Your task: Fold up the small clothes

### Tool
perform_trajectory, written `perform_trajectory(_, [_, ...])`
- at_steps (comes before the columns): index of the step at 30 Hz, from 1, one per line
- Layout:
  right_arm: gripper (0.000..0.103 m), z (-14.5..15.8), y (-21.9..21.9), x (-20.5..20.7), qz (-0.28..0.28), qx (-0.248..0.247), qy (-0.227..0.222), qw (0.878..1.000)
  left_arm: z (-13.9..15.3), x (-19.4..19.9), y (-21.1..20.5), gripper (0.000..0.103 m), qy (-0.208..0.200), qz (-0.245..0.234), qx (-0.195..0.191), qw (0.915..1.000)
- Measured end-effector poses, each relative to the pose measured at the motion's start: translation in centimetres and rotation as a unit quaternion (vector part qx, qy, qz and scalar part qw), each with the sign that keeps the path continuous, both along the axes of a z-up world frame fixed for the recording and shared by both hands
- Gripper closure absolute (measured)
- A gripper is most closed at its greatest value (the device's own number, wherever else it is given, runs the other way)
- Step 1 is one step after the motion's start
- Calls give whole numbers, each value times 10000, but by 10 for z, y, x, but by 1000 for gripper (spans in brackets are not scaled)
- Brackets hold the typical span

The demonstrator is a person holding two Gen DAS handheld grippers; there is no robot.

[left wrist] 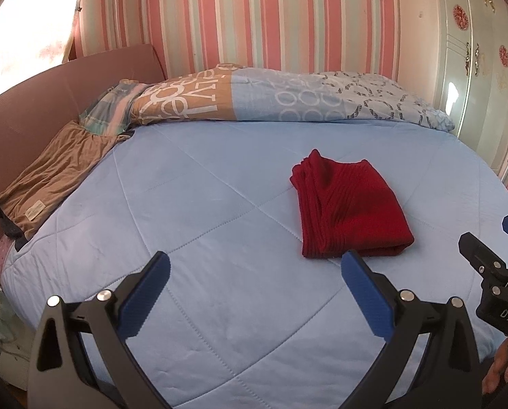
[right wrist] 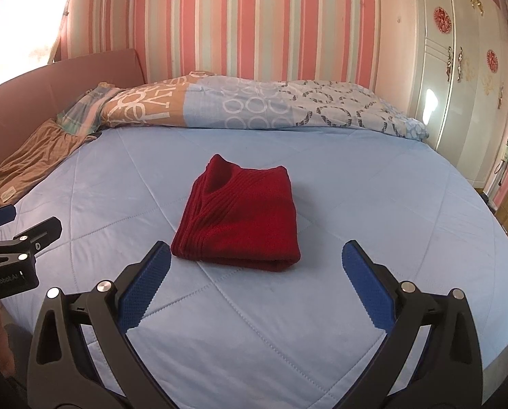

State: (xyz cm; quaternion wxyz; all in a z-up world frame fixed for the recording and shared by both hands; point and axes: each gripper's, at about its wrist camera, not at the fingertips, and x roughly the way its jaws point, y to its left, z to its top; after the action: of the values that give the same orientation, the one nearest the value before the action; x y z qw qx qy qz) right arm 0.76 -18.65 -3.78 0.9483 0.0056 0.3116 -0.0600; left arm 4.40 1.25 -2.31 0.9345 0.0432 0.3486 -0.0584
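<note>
A: Status of the sweater [right wrist: 237, 218]?

B: Red knit, lying mid-quilt [right wrist: 322, 323], already a compact rectangle, layered edges showing along its near and left sides. Looks folded; I'd judge this piece done.

A: Grippers?

B: Left gripper [left wrist: 254, 293] jaws spread wide, nothing between them, hovering over bare quilt with the sweater just ahead and to its right. Right gripper [right wrist: 255, 283] also wide apart, empty, sweater straight ahead, not touching.

A: What's left?

B: Possibly the brown garment [left wrist: 49, 177] at the bed's left edge by the headboard — flat, rumpled (whether it belongs to the task, can't tell). Otherwise a final squaring of the sweater, or setting it aside.

A: Anything else?

B: Patterned duvet [right wrist: 254, 105] bunched along the far side — well clear.
</note>
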Motion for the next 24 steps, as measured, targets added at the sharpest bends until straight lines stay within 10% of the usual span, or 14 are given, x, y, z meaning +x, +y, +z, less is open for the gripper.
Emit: perform_trajectory(24, [3,-3,-2,1,-11,4,30,10000,0,-2,5,2,-54,-16,111,9999])
